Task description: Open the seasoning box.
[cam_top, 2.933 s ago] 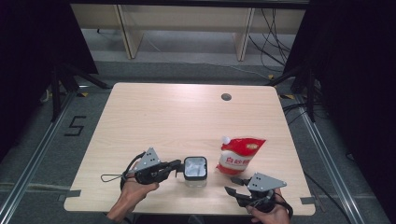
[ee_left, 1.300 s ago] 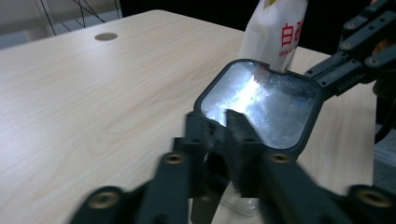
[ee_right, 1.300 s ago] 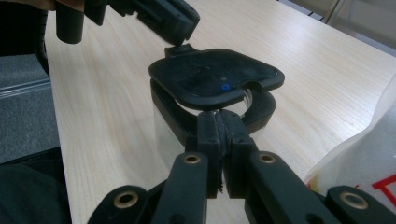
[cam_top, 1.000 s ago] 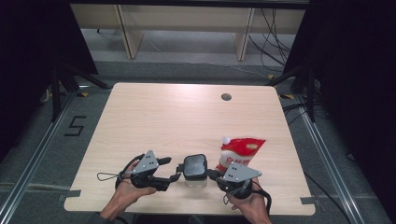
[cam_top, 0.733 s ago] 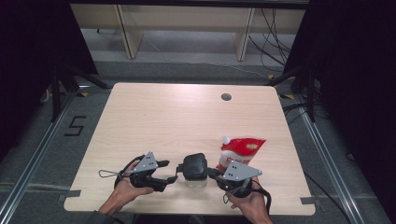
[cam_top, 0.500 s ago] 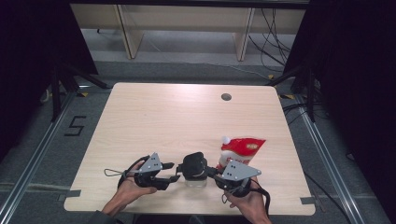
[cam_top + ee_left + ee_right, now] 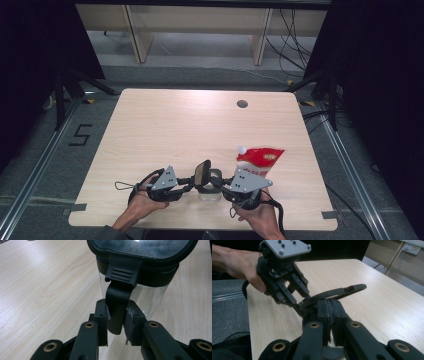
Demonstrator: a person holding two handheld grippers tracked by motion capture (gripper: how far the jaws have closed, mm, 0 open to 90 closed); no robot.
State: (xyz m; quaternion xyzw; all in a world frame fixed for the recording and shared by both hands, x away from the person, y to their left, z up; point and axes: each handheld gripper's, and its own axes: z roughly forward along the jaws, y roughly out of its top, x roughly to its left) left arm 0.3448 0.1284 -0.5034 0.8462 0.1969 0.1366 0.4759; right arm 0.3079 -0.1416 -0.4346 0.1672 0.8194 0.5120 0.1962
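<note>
Left gripper (image 7: 116, 322): clamped on the jar's latch (image 7: 117, 307), which hangs straight down.
Right gripper (image 7: 329, 312): pinched shut on the lid (image 7: 337, 293).

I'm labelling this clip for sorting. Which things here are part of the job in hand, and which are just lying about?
In the job:
- clear jar with black lid, tilted up
- latch tab, pinched by the left gripper
- right gripper, shut at the jar's rim

Lying about:
- red and white pouch, beside the jar
- table
</note>
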